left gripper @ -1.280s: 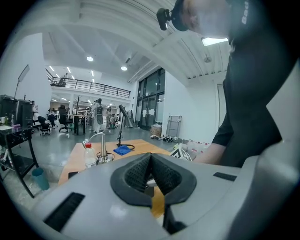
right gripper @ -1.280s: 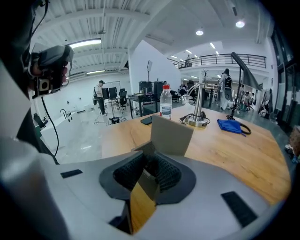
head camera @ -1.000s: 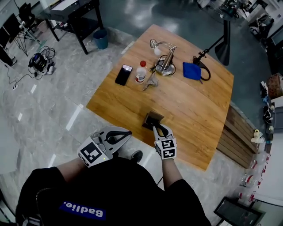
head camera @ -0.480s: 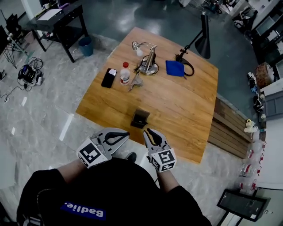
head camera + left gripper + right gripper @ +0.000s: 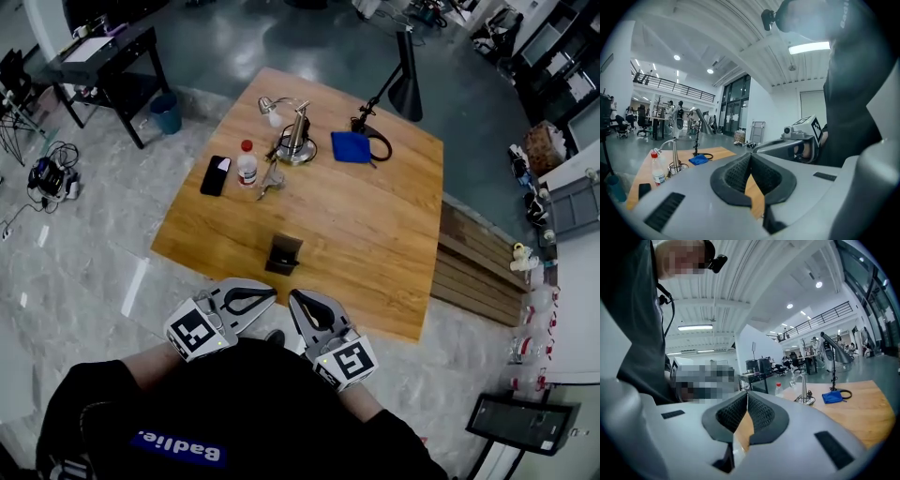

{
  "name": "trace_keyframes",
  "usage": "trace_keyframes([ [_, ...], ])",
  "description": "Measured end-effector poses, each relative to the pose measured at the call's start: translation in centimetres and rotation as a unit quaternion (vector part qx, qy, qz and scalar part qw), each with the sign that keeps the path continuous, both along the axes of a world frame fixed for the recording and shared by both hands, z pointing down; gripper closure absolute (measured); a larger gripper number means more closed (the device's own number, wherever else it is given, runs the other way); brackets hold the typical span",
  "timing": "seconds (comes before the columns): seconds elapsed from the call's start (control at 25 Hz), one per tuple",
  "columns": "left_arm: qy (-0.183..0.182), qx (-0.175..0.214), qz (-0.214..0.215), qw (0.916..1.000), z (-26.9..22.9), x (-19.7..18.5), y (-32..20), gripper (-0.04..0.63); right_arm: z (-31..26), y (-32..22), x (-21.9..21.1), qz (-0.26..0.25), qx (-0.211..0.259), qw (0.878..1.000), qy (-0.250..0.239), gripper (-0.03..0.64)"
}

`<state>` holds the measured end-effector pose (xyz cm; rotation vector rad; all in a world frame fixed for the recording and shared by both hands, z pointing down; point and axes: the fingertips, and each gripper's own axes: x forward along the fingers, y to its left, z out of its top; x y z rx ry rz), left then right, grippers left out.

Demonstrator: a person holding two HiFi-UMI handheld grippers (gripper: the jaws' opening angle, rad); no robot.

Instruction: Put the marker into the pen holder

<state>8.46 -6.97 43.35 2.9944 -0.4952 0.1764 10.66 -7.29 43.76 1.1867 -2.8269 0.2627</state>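
Note:
The pen holder [image 5: 284, 253], a small dark open box, stands near the front edge of the wooden table [image 5: 375, 225]. I see no marker lying apart from it, and what it holds is too small to tell. My left gripper [image 5: 272, 292] and right gripper [image 5: 294, 300] hang side by side off the table's near edge, close to the person's body, both shut with nothing between the pads. In the left gripper view the left gripper [image 5: 750, 161] has its pads touching, and the right gripper's marker cube [image 5: 806, 129] shows beside it. The right gripper [image 5: 746, 404] shows the same in its own view.
At the table's far side stand a black phone [image 5: 215, 175], a red-capped bottle [image 5: 247, 163], a silver desk lamp [image 5: 292, 136] and a blue cloth [image 5: 352, 146]. A black floor lamp [image 5: 403, 80] rises behind. Wooden planks [image 5: 478, 272] lie right of the table.
My right gripper has drawn back from the pen holder to the person's body and now sits beside the left one. The head view has pulled away from the table.

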Motion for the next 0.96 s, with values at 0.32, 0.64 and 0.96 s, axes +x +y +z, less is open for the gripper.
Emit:
trace_keyframes([
  [0.32, -0.004, 0.003, 0.007, 1.0000, 0.06, 0.05, 0.07, 0.586, 0.22, 0.50, -0.44, 0.002, 0.007, 1.000, 0.011, 0.611],
  [0.64, -0.004, 0.004, 0.002, 1.0000, 0.07, -0.43, 0.04, 0.586, 0.14, 0.50, -1.01, -0.004, 0.010, 1.000, 0.016, 0.610],
  [0.96, -0.005, 0.003, 0.000, 1.0000, 0.28, -0.63, -0.14, 0.586, 0.33, 0.34, -1.07, -0.002, 0.010, 1.000, 0.016, 0.611],
])
